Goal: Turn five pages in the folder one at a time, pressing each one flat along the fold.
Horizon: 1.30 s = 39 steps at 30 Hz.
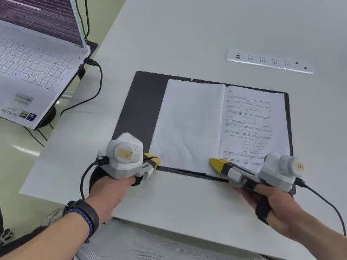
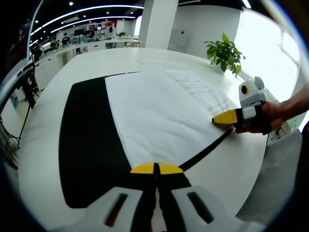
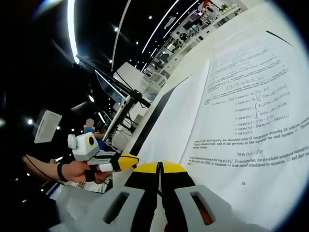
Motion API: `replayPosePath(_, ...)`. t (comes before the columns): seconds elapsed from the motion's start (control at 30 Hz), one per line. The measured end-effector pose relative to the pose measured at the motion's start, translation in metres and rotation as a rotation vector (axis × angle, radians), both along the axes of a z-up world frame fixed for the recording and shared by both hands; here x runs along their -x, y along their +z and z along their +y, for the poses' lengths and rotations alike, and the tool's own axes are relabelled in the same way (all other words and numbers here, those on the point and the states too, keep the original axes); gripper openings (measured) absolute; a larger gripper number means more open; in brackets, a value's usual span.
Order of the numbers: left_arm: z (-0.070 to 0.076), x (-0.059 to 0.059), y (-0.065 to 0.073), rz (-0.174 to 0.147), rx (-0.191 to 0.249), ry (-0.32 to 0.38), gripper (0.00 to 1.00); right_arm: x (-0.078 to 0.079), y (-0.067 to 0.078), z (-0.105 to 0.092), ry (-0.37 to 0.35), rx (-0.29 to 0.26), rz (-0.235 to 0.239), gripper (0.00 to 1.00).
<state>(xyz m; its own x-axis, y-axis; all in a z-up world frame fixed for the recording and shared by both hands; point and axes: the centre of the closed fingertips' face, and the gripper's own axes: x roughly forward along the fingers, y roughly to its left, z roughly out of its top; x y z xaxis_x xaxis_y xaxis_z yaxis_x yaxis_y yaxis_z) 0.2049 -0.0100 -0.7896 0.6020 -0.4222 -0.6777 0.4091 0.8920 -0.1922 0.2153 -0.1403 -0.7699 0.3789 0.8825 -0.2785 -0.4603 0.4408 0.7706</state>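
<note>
A black folder (image 1: 138, 103) lies open on the white table. Its left page (image 1: 190, 122) is blank and its right page (image 1: 252, 122) carries printed text. My left gripper (image 1: 152, 161) is shut, its yellow tips at the blank page's near left corner (image 2: 140, 159). My right gripper (image 1: 218, 164) is shut too, with its tips at the near end of the fold, on the bottom edge of the printed page (image 3: 251, 121). Each gripper appears in the other's view: the right gripper (image 2: 219, 118) and the left gripper (image 3: 130, 160). Neither visibly holds paper.
An open laptop (image 1: 38, 49) sits at the far left on a lower desk, with a black cable (image 1: 92, 92) running from it. A white power strip (image 1: 269, 60) lies beyond the folder. The table's near edge runs just under both hands.
</note>
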Motion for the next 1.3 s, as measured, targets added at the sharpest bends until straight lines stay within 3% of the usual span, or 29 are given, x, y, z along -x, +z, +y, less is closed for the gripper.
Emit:
replayPosePath(0.37, 0.000, 0.001, 0.000, 0.001, 0.010, 0.003, 0.00, 0.012, -0.007, -0.002, 0.003, 0.021, 0.005, 0.00)
replayPosePath(0.57, 0.001, 0.001, 0.000, 0.010, 0.014, 0.000, 0.00, 0.012, -0.007, -0.001, 0.012, 0.036, 0.010, 0.00)
replayPosePath(0.83, 0.002, -0.001, 0.000, 0.050, 0.033, 0.013, 0.00, 0.013, -0.005, 0.000, 0.005, 0.060, 0.035, 0.00)
replayPosePath(0.93, 0.001, -0.001, -0.001, 0.078, 0.035, 0.009, 0.00, 0.013, -0.003, 0.000, 0.009, 0.075, 0.027, 0.00)
replayPosePath(0.97, 0.000, 0.000, -0.001, 0.104, 0.050, 0.010, 0.00, 0.013, -0.001, -0.001, 0.011, 0.079, 0.017, 0.02)
replayPosePath(1.03, -0.002, 0.001, 0.001, 0.120, 0.057, -0.004, 0.03, 0.013, 0.005, -0.001, 0.017, 0.078, 0.013, 0.10)
replayPosePath(1.17, -0.007, 0.003, 0.010, 0.107, 0.045, -0.040, 0.09, 0.010, 0.014, -0.006, 0.025, 0.111, -0.031, 0.16)
replayPosePath(1.3, -0.011, -0.001, 0.024, 0.069, 0.019, -0.068, 0.18, 0.006, 0.021, -0.017, 0.028, 0.150, -0.075, 0.22)
